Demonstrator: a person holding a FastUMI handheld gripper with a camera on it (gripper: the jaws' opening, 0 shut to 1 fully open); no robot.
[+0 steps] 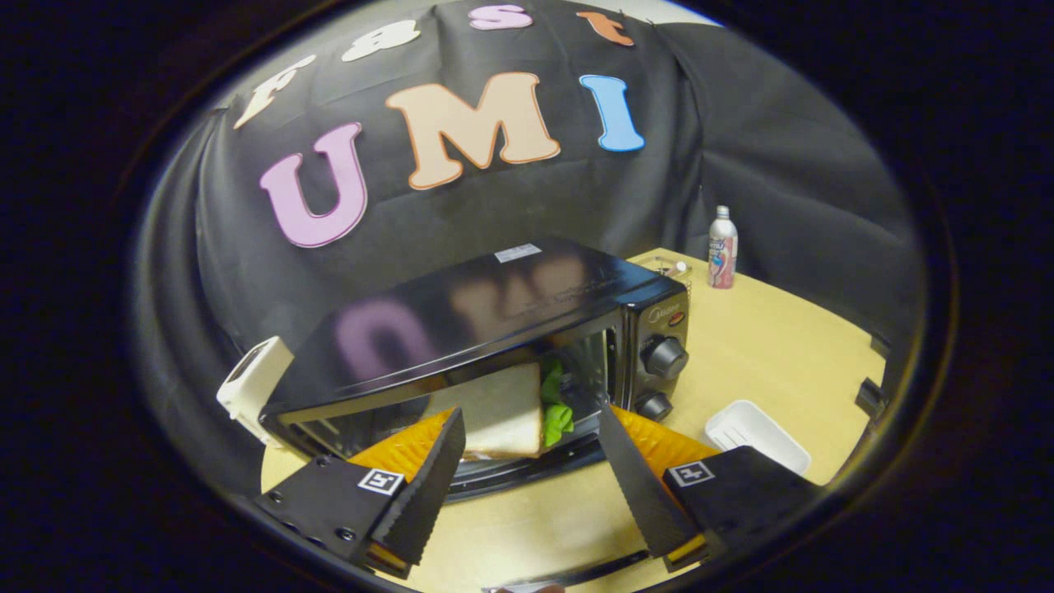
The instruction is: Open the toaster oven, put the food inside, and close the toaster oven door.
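Note:
A black toaster oven [494,305] stands on the light wooden table [774,346], with two knobs [664,357] on its right front. Its glass door looks folded down toward me, the handle edge [576,570] lying low between my fingers. Inside the cavity sits a sandwich [498,412] of white bread with green lettuce [556,416] at its right side. My gripper [531,412] is open, its fingertips reaching the oven mouth on either side of the sandwich. The left fingertip [449,436] overlaps the bread's edge; the right fingertip [613,436] stands apart from the lettuce.
A white rectangular tray [753,432] lies on the table to the right of the oven. A slim bottle [722,247] stands at the far edge behind it. A white boxy object [251,383] sits against the oven's left side.

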